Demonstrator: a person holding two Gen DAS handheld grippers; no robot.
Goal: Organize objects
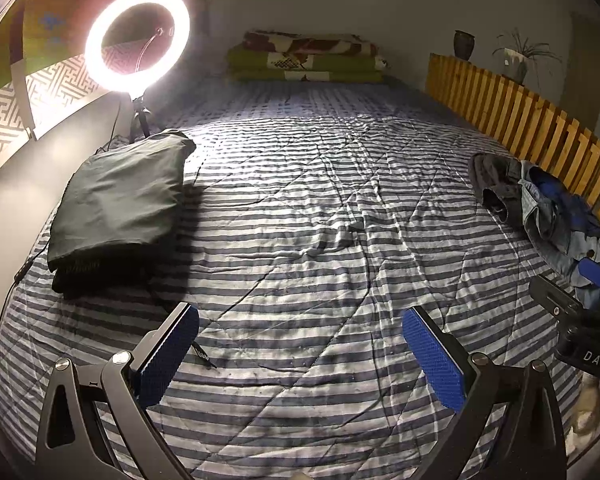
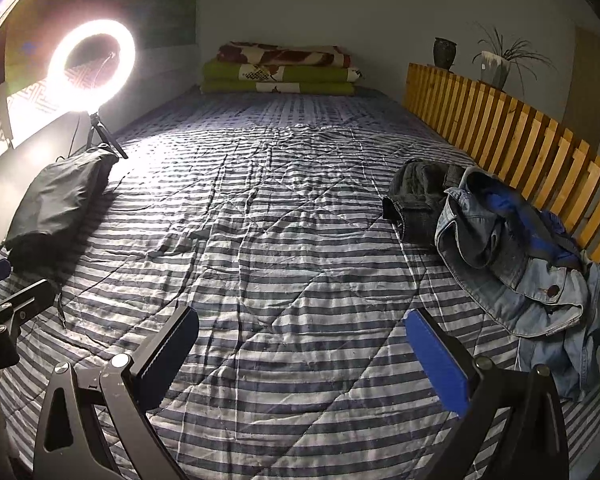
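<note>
A folded dark garment [image 1: 120,204] lies on the left side of the striped bed [image 1: 300,200]; it also shows in the right wrist view [image 2: 56,204]. A loose heap of clothes lies at the right by the wooden rail: a light denim jacket [image 2: 516,280] with a blue garment [image 2: 540,236] in it and dark grey jeans [image 2: 416,196]. The heap also shows in the left wrist view [image 1: 548,216]. My left gripper [image 1: 300,344] is open and empty above the bed's near end. My right gripper [image 2: 300,348] is open and empty, left of the jacket.
A lit ring light [image 1: 137,40] on a small tripod stands at the bed's left edge. Folded blankets [image 1: 306,58] are stacked at the far end. A wooden slat rail [image 2: 512,136] runs along the right side, with a vase [image 2: 445,53] and a plant [image 2: 500,60] behind.
</note>
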